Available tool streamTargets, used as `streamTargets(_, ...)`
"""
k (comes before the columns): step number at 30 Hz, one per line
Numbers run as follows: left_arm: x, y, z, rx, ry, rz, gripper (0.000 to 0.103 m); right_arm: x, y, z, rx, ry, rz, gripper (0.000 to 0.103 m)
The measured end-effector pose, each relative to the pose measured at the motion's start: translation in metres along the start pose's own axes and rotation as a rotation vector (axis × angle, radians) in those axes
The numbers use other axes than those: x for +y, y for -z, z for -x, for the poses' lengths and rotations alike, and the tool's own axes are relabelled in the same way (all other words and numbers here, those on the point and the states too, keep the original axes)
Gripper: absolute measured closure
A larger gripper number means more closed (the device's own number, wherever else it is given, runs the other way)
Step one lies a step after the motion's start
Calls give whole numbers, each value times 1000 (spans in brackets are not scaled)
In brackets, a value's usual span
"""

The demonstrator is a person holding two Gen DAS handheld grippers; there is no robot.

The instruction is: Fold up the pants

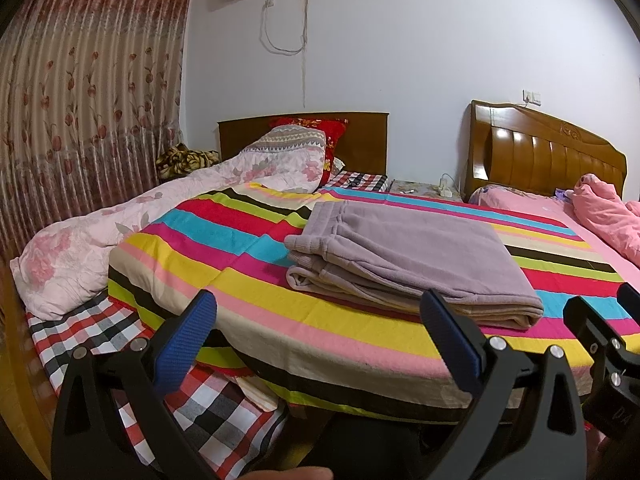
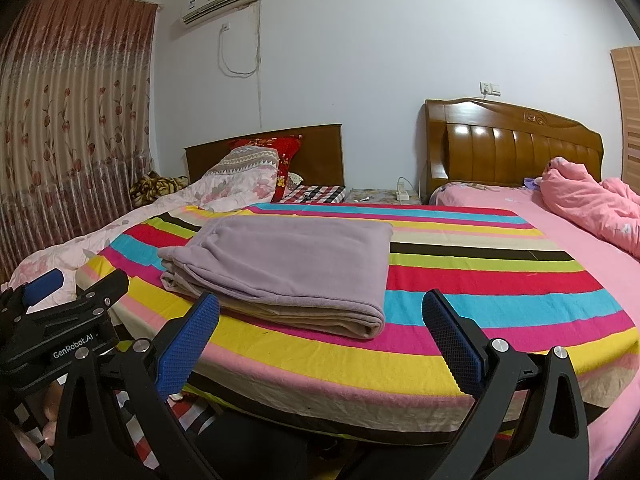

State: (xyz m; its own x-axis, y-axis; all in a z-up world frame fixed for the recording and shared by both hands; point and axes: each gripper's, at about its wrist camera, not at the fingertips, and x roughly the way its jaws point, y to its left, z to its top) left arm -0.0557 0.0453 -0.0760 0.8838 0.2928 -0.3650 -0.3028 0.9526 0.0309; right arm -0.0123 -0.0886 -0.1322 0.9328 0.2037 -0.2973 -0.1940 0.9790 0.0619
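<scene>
Item: lilac fleece pants (image 2: 280,268), folded into a thick rectangular stack, lay on the striped quilt (image 2: 460,288) of the bed, ahead of both tools and touched by neither. The stack's long axis ran left to right, waistband end to the left, folded edge facing the fingers. Left gripper (image 1: 318,318) and right gripper (image 2: 320,316) both stood wide open and empty; the stack lay slightly right of the left one, left of the right one, about equally near.

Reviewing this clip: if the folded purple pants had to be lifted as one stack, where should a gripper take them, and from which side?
Probably the rounded fold edge of the pants, approached from the near right: layers join there, while the left end shows loose separate edges.
</scene>
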Motion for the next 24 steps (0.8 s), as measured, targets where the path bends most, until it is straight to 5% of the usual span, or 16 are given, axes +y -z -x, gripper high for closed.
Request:
streamTargets(17,-1,-4,4,-34,4,2,1,1,0,0,-1,0,2,5)
streamTargets(24,3,-1,-15,70,39,28,1,-3,1,-1,7,-9,6,5)
